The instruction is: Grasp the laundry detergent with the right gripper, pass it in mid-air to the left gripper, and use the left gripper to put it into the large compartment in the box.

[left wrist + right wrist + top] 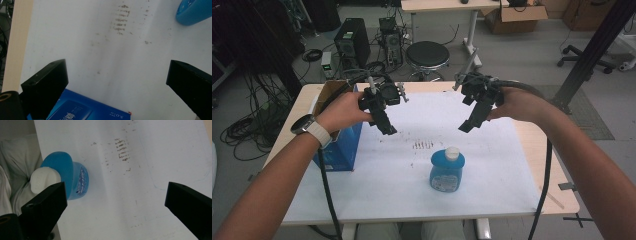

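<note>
A blue bottle (446, 171) with a white cap stands upright on the white table sheet (492, 165), near the front middle. My left gripper (388, 129) hovers above the sheet left of centre, jaws open and empty; its view takes in the bottle's base (193, 11) at the top right. My right gripper (464, 126) hangs right of centre, also open and empty, angled down toward the middle. In the right gripper view the bottle (63, 173) lies beyond the left jaw, apart from it. Both grippers are held well behind the bottle.
A blue cardboard box (339, 145) stands at the table's left edge, just under my left hand; its top (82, 108) is below the left jaws. Dark smudges (422, 145) mark the sheet's middle. A stool (427, 54), computer cases and cables lie beyond the table.
</note>
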Demonstrator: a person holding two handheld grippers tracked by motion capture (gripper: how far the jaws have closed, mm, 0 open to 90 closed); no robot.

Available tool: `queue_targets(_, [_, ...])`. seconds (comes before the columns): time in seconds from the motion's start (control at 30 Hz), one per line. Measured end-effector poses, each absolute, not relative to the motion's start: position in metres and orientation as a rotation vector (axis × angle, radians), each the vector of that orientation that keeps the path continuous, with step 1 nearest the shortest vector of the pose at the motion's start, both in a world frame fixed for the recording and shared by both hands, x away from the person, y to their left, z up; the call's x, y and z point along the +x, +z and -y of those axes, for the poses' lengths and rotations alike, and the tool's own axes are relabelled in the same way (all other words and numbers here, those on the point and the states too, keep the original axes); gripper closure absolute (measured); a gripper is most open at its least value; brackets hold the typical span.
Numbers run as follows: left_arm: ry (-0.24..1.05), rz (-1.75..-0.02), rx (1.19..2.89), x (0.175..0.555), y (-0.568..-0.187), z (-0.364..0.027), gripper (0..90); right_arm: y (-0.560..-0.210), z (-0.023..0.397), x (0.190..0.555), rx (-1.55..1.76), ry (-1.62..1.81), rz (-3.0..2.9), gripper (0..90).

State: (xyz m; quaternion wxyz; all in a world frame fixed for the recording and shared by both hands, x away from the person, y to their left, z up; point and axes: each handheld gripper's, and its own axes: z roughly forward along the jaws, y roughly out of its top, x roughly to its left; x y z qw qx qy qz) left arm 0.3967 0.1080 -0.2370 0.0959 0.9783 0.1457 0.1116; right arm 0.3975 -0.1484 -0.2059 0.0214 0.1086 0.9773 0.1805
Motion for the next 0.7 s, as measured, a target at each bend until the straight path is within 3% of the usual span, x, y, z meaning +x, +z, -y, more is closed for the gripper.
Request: queue_targets(0.7, [0.348, -0.424, 2.878, 0.391, -0.233, -0.107, 4.4, -0.196, 0.157, 0.381, 0.370, 0.567, -3.024, 4.0])
